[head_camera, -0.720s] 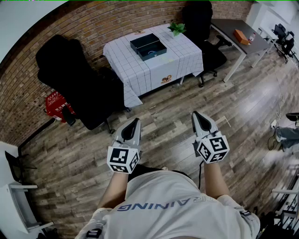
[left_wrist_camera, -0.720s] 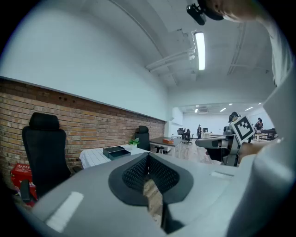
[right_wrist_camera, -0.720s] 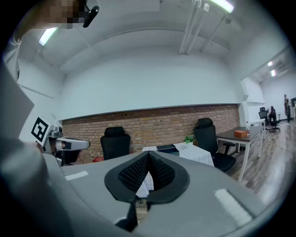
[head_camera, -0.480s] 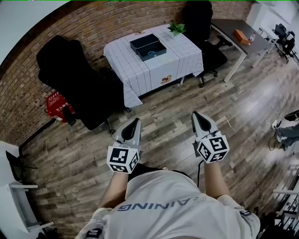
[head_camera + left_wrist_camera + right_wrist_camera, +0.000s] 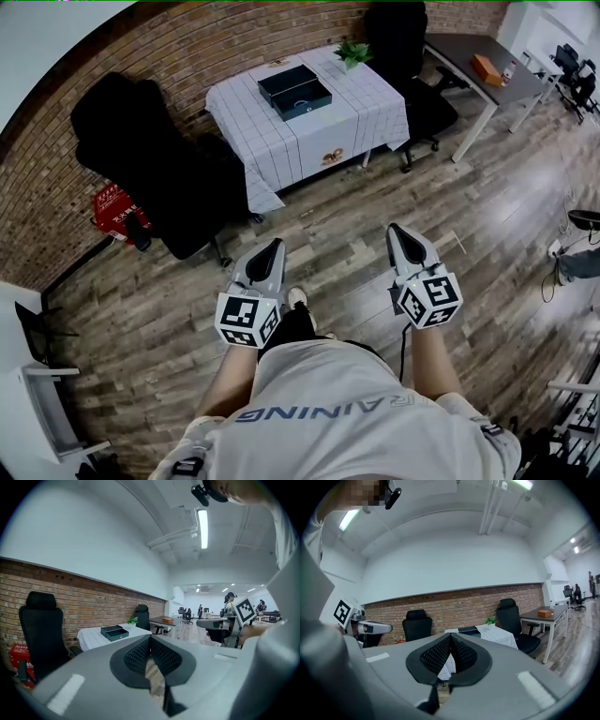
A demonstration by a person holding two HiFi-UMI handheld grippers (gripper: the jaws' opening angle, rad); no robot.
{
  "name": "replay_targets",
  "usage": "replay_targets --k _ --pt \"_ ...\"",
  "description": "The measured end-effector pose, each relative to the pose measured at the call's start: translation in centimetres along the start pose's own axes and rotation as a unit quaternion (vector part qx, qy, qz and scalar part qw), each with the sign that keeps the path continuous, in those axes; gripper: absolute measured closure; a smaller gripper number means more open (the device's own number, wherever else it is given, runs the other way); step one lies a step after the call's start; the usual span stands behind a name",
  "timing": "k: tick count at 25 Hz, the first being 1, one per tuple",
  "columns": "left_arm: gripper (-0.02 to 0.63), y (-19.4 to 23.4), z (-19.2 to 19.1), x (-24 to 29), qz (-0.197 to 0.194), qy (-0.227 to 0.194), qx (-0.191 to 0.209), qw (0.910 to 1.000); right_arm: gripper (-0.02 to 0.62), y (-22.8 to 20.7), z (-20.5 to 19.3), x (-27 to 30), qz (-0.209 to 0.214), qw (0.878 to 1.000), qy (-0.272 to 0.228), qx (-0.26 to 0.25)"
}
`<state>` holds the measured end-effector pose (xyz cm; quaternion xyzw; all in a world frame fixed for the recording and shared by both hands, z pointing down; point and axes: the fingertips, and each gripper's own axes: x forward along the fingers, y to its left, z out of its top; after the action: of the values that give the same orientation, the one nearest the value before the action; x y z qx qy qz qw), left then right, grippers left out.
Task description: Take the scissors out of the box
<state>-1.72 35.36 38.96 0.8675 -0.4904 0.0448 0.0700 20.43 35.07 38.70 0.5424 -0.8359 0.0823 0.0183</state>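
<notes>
You have not started the job yet. Your left gripper [image 5: 273, 246] and right gripper [image 5: 395, 230] are both pressed together, with nothing in them. The box [image 5: 295, 91] sits far off on the table [image 5: 281, 141]. No scissors show. You need to walk over first.

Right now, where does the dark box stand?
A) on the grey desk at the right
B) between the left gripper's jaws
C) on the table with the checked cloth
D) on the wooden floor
C: the head view shows the dark box resting on top of the table covered by the checked cloth.
</notes>
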Motion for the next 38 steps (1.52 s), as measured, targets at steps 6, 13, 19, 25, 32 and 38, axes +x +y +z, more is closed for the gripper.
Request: replay_targets --k 6,13,19,25,32,38 --pt "0.604 1.1 -0.1 3.9 -0.006 0.008 -0.010 0.9999 0.580 -2.2 0.1 2.2 -0.002 1.000 0.001 -0.001" --pt "0.604 2.0 2.1 11.6 -0.037 0.002 -0.007 0.9993 0.580 -7.2 2.1 6.0 -0.031 1.000 0.002 -0.002" --pt "0.604 6.6 4.7 18.5 -0.027 0.001 -0.013 0.9995 0.580 -10.1 4.3 13.9 -0.020 1.000 0.016 -0.008" --pt "0.604 12.9 5.0 24.6 -0.001 0.006 -0.024 0.9997 0.580 -11.9 5.3 23.5 0.009 0.999 0.037 -0.019" --pt "0.604 18.4 4.6 29.9 0.024 0.013 -0.031 0.9991 0.580 -13.2 5.5 31.6 0.039 0.998 0.048 -0.025" --pt "0.604 21.8 5.2 31.5 0.045 0.014 -0.035 0.9983 0.580 -13.3 6.1 37.1 0.062 0.996 0.056 -0.030"
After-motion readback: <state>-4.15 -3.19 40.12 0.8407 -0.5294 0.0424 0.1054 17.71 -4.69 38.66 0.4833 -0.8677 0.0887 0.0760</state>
